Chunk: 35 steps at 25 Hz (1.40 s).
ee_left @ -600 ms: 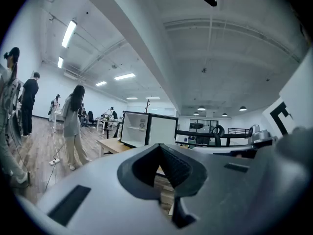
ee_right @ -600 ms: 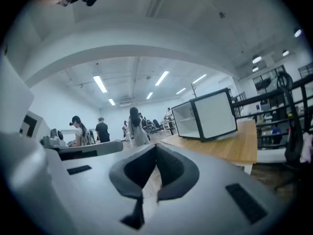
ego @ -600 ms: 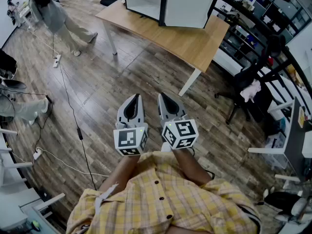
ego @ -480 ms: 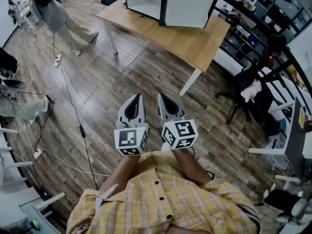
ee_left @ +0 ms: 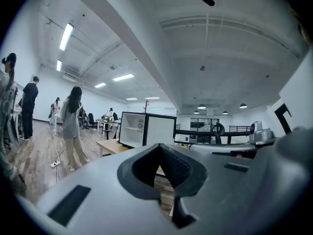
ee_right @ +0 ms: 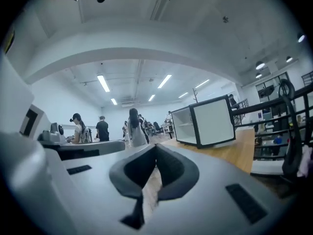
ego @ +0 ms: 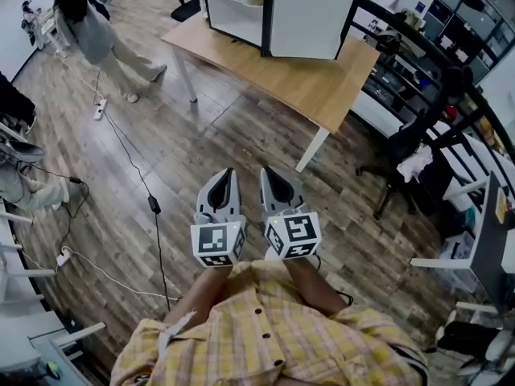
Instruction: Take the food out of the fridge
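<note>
A small fridge (ego: 237,2) stands on a wooden table (ego: 314,75) at the far end of the head view, its white door (ego: 310,21) swung open. Something pale lies on its inner shelf (ego: 251,0); I cannot tell what it is. My left gripper (ego: 228,172) and right gripper (ego: 266,170) hang side by side close to my body, over the wood floor and well short of the table. Both are shut with nothing between the jaws. The fridge (ee_left: 145,129) shows ahead past the left gripper (ee_left: 160,146), and the fridge (ee_right: 205,122) also past the right gripper (ee_right: 156,146).
A person (ego: 92,39) walks on the floor at the far left. Cables and a power strip (ego: 100,108) trail across the floor on the left. An office chair (ego: 406,163) with cloth stands at the right, beside a black railing (ego: 418,47) and shelves.
The view has shifted forward: table and fridge sit a little lower in the head view. Both grippers stay shut side by side. The person at the left has stepped on.
</note>
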Each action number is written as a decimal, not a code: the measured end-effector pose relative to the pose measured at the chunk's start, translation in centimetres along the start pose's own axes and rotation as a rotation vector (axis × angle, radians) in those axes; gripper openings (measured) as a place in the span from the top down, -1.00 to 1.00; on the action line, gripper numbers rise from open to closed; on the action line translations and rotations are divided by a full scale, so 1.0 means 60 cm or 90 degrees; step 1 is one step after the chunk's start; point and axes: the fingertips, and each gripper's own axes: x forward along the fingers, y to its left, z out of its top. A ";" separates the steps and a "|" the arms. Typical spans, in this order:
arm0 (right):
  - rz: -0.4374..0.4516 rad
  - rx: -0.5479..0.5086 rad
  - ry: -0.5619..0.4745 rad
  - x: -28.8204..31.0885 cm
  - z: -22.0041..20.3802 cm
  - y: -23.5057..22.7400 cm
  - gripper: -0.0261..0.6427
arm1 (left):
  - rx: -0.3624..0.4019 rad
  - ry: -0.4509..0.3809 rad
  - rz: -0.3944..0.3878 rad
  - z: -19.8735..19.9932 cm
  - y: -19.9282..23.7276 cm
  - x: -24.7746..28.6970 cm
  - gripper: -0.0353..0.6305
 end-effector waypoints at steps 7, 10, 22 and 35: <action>0.002 -0.041 -0.018 -0.008 0.017 -0.047 0.90 | 0.016 -0.014 0.018 0.000 -0.046 0.039 0.88; 0.014 -0.015 -0.007 0.014 0.010 -0.052 0.90 | 0.018 -0.005 0.027 0.001 -0.037 0.050 0.88; -0.018 -0.060 0.010 0.233 0.022 -0.099 0.90 | 0.011 -0.014 -0.011 0.017 0.092 0.247 0.88; -0.096 -0.067 0.010 0.530 0.089 -0.086 0.90 | 0.014 -0.022 -0.100 0.101 0.318 0.453 0.88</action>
